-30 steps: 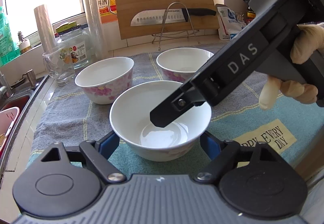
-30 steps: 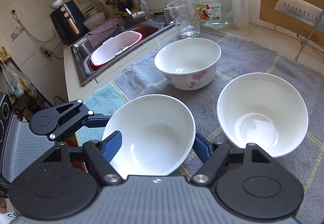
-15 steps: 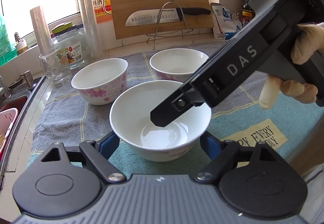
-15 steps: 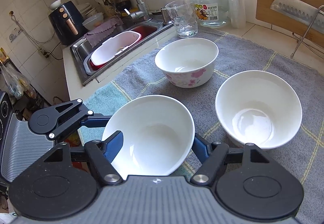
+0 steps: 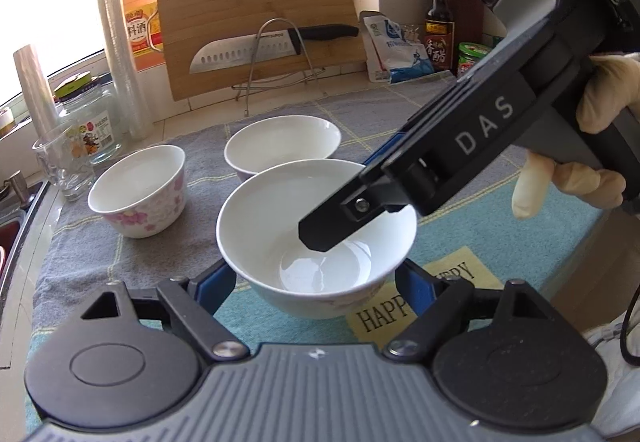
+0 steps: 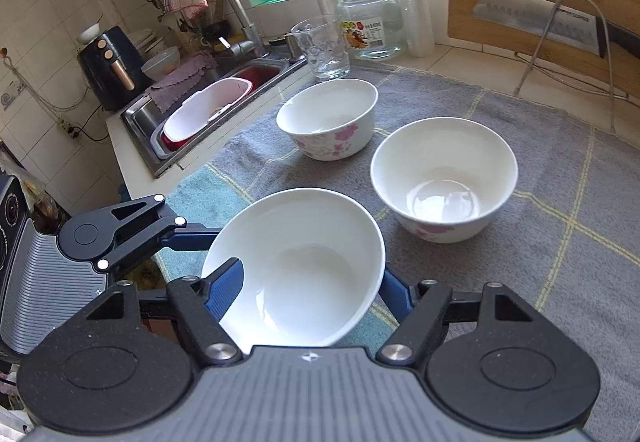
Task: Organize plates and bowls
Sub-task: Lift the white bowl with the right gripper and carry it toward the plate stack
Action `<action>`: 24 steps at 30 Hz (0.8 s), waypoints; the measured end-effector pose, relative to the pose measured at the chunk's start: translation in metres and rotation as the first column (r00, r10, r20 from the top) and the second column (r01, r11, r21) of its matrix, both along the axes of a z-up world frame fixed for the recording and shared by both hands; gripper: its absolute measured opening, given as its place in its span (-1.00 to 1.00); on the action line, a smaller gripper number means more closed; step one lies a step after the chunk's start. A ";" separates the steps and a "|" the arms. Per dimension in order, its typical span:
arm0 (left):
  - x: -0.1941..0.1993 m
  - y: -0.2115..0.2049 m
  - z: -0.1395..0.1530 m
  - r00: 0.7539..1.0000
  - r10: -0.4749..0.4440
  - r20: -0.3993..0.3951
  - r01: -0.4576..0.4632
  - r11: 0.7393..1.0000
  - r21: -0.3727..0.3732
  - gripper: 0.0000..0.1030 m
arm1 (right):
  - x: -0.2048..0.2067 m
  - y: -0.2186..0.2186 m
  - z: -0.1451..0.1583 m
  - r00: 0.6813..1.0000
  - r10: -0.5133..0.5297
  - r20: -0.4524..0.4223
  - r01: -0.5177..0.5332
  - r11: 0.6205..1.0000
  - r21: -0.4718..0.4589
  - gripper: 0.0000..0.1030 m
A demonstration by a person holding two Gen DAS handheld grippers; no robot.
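Both my hand-held grippers clamp one white bowl (image 6: 298,270): the left hand-held gripper (image 5: 316,282) across its sides, the right hand-held gripper (image 6: 308,282) across the rim, tilting it. The plain bowl (image 6: 444,178) on the counter towel (image 6: 540,162) lies ahead to the right, nearer my right hand; the flowered bowl (image 6: 328,118) sits farther back.

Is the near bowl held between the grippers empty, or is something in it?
Empty. The near bowl shows a bare white inside in both views, with only glare at the bottom; one right gripper finger reaches over its rim.
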State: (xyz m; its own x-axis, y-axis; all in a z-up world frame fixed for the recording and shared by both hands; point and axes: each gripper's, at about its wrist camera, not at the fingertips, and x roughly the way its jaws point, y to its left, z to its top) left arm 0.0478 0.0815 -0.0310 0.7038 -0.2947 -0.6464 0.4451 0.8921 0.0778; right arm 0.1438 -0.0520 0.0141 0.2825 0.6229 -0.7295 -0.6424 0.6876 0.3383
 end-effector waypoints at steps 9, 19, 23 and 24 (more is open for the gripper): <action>0.006 -0.034 0.000 0.993 -0.121 0.001 0.121 0.992 -0.018 0.67 | -0.015 -0.044 0.004 0.991 -0.130 0.019 0.130 0.992 -0.006 0.53; 0.016 -0.069 -0.004 0.966 -0.257 -0.001 0.257 0.966 -0.036 0.67 | -0.027 -0.088 0.007 0.965 -0.262 0.034 0.263 0.964 -0.033 0.53; 0.017 -0.081 -0.006 0.957 -0.289 -0.007 0.289 0.956 -0.046 0.67 | -0.029 -0.102 0.006 0.955 -0.295 0.032 0.296 0.954 -0.046 0.53; 0.018 -0.084 -0.007 0.955 -0.295 -0.009 0.294 0.955 -0.047 0.67 | -0.029 -0.105 0.005 0.953 -0.300 0.031 0.301 0.952 -0.048 0.53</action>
State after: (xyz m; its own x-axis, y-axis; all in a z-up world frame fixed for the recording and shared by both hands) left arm 0.0660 -0.0023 -0.0378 0.5709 -0.5161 -0.6385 0.6895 0.7236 0.0317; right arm 0.1150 -0.1565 0.0192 0.4680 0.4680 -0.7496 -0.4104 0.8663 0.2847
